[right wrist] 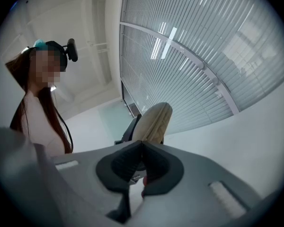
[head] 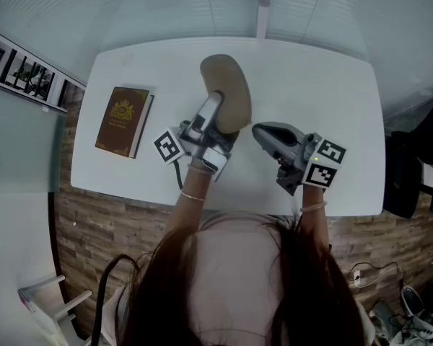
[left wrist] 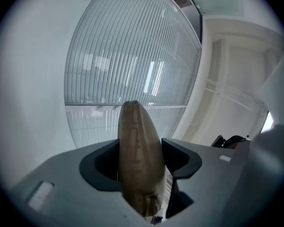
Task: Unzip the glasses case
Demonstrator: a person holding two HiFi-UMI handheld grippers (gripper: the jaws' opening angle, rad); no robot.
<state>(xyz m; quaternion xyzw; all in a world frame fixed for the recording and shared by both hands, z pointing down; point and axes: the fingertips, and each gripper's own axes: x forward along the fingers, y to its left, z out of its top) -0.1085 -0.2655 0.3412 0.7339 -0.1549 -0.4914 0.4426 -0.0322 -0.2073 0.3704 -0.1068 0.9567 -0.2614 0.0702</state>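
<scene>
Left gripper (left wrist: 141, 167): jaws clamped on tan glasses case (left wrist: 138, 155), held upright; ribbed window blinds (left wrist: 132, 70) behind.

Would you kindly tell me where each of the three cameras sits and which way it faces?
Head view: worn on the head, facing steeply down at the table, book and glasses case; hair, left gripper and right gripper show.
Left gripper view: on the left gripper, tilted up toward window blinds; its fingers clamp the case.
Right gripper view: on the right gripper, facing the case and the person; its fingers shut.
Shared: all three show the case.
</scene>
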